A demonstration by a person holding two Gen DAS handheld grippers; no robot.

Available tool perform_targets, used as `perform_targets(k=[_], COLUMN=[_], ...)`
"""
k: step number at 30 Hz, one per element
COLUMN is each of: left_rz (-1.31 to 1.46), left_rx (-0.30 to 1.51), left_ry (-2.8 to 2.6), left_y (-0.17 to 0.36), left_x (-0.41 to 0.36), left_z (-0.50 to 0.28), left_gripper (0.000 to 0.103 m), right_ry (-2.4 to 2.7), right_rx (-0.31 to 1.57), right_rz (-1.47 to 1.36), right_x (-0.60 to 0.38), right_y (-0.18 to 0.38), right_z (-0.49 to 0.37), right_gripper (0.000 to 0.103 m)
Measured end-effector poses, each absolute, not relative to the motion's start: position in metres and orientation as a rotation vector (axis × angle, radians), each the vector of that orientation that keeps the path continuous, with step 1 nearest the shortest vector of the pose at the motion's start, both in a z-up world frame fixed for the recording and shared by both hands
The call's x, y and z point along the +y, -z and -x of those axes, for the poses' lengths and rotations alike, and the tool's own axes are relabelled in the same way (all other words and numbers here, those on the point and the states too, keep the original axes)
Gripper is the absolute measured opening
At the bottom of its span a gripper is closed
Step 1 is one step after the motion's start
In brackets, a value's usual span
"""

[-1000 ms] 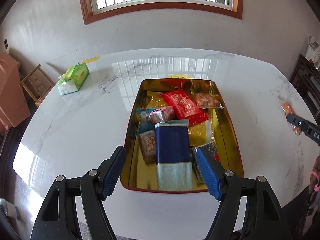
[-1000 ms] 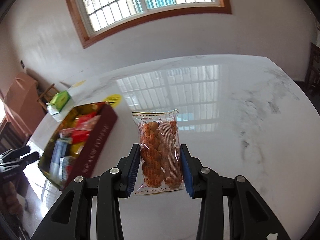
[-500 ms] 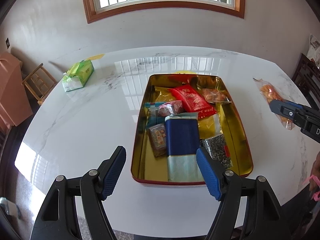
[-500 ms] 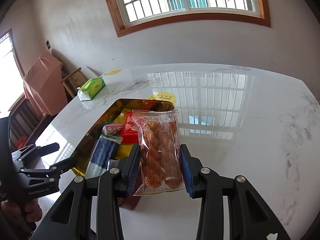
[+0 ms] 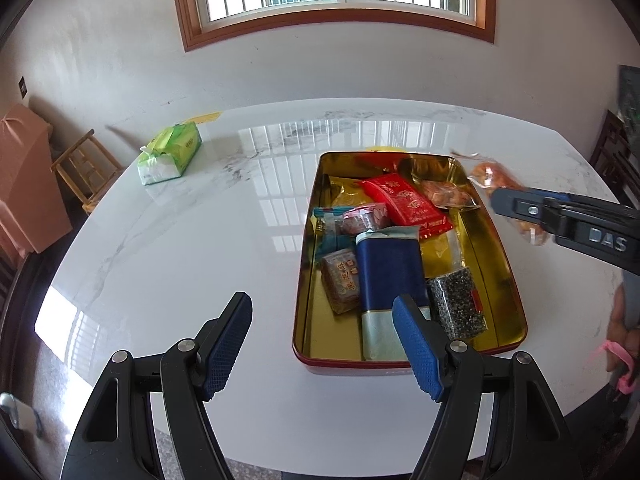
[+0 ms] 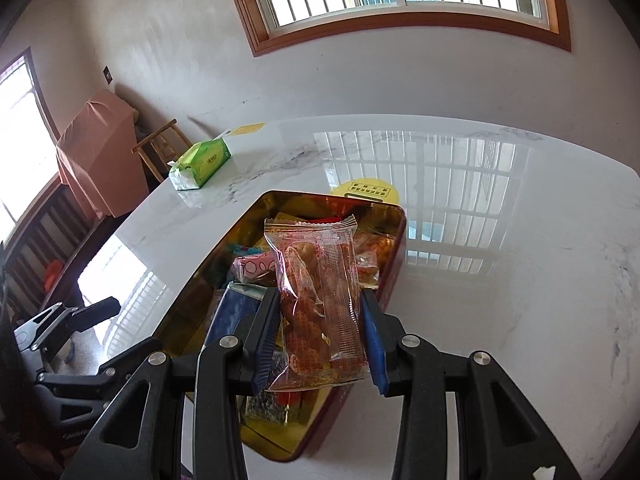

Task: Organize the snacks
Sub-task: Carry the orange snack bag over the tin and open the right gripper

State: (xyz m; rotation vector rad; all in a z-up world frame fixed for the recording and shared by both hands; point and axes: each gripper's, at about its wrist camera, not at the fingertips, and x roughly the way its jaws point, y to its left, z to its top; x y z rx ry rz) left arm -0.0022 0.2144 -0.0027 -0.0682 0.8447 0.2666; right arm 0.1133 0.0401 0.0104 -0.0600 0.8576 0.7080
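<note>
On the far left of the marble table [image 5: 168, 248] the green tissue pack [image 5: 170, 154] lies where it lay a second ago, well apart from everything else and playing no part. Nearer the middle, the left gripper [image 5: 322, 346] hangs over the near edge of the table with its jaws apart and nothing between them; it has drifted a little to the left, so the tin [image 5: 506, 268] now sits to the right of its open fingers rather than between them. The tin itself has not moved and holds the same mix: a red packet [image 5: 404, 204], a blue packet [image 5: 390, 270], a dark speckled packet [image 5: 458, 304] and a few smaller ones. The real change is on the right. The right gripper [image 6: 320, 344] is clamped on a clear bag of orange snacks [image 6: 320, 300], and it has swung in from over the bare table at the tin's right side until the bag now hangs above the tin's contents, towards its right wall. That likely means the carry is almost finished: what remains seems to be lowering the bag into the free gold floor on the tin's right side and letting go, with the left gripper out of the way.
</note>
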Motion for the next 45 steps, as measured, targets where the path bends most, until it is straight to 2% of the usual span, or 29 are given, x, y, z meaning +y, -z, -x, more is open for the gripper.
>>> perform_targets(k=[35, 36, 38, 42, 45], left_rz=[0.054, 0.046, 0.045, 0.07, 0.067], left_rx=[0.789, 0.785, 0.784, 0.726, 0.681], left_ry=[-0.29, -0.3, -0.309, -0.304, -0.31], left_y=[0.004, 0.003, 0.001, -0.009, -0.019], left_x=[0.228, 0.227, 0.226, 0.228, 0.228], left_z=[0.007, 0.008, 0.007, 0.015, 0.022], left_gripper=[0.073, 0.074, 0.085, 0.087, 0.093], right_ry=[-0.711, -0.71, -0.711, -0.713, -0.732], right_rx=[0.889, 0.884, 0.864, 0.786, 0.739], right_rz=[0.125, 0.136, 0.144, 0.118, 0.098], right_x=[0.084, 0.086, 0.086, 0.08, 0.073], right_y=[0.013, 0.013, 0.012, -0.002, -0.016], right_z=[-0.128, -0.127, -0.124, -0.116, -0.106], right_gripper=[0.038, 0.038, 0.038, 0.049, 0.052])
